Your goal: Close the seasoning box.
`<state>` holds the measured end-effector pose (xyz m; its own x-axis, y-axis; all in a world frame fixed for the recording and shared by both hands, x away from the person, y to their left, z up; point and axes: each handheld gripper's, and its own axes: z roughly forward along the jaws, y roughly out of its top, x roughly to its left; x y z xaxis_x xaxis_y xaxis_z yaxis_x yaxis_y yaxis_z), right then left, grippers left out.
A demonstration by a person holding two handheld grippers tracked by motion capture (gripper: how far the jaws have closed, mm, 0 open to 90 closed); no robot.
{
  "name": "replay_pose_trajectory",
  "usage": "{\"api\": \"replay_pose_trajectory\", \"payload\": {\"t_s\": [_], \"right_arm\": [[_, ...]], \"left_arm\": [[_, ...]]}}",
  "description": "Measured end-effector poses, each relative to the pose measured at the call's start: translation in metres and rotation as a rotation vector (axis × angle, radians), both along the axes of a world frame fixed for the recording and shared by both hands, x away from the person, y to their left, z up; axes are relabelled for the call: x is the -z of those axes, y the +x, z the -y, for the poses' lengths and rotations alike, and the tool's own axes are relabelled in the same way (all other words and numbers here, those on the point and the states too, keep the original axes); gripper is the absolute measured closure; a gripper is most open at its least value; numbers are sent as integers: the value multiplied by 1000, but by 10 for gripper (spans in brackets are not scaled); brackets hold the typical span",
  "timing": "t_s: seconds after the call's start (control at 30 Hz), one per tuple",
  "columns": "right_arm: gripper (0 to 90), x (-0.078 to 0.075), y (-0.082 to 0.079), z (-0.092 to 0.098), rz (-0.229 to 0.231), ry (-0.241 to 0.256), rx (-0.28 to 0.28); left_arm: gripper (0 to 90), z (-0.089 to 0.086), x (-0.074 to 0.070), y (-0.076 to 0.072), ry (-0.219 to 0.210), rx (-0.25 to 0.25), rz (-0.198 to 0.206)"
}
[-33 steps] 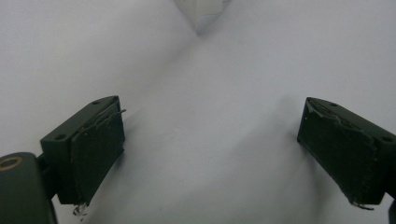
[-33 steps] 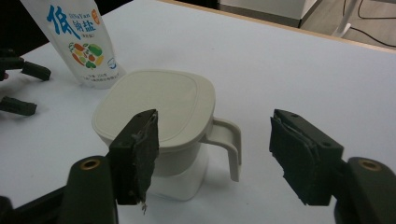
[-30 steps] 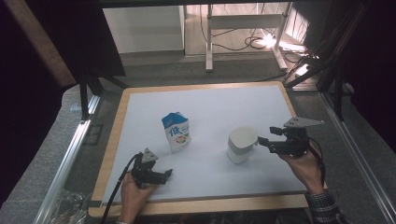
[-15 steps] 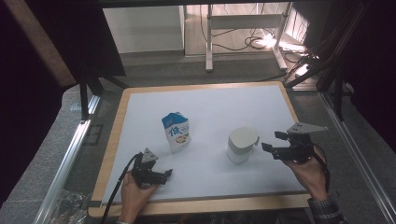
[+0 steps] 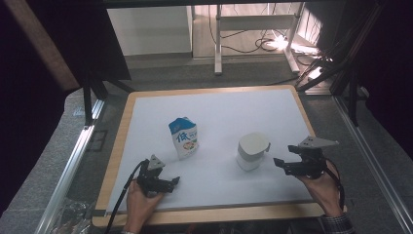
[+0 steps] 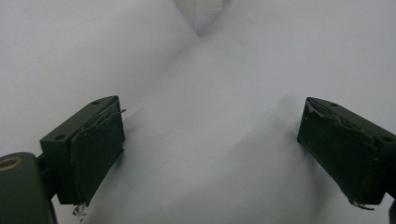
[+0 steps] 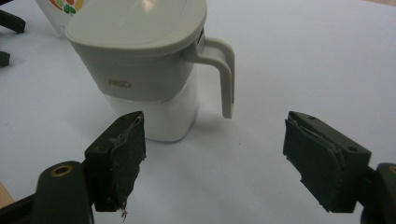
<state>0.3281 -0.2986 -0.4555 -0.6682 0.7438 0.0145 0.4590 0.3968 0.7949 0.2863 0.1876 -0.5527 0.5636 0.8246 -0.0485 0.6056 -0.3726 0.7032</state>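
Note:
A blue and white milk carton stands upright left of the middle of the white board. To its right stands a white jug with a grey lid, its handle toward the far right. My right gripper is open just right of the jug and apart from it. In the right gripper view the jug stands ahead to the left of the open right gripper, with its handle facing the gap. My left gripper rests open near the front left, in front of the carton. In its own view the left gripper holds nothing.
The board has a wooden rim and lies on a grey table. A metal rail runs along the left side. Dark frame posts and cables stand behind the board. The other gripper's dark jaw tips show at the right gripper view's far left.
My right gripper has drifted down toward the front edge, staying open beside the jug. The left gripper, carton and jug have not moved.

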Motion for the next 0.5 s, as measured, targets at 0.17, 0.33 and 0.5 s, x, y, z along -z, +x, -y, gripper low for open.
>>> {"api": "replay_pose_trajectory", "payload": {"t_s": [0.17, 0.33, 0.5], "right_arm": [[161, 9, 0, 1, -24, -4, 0], [116, 20, 1, -1, -66, -14, -9], [83, 34, 0, -5, -71, -66, -1]], "left_arm": [[71, 0, 0, 0, 0, 0, 0], [71, 0, 0, 0, 0, 0, 0], [71, 0, 0, 0, 0, 0, 0]]}}
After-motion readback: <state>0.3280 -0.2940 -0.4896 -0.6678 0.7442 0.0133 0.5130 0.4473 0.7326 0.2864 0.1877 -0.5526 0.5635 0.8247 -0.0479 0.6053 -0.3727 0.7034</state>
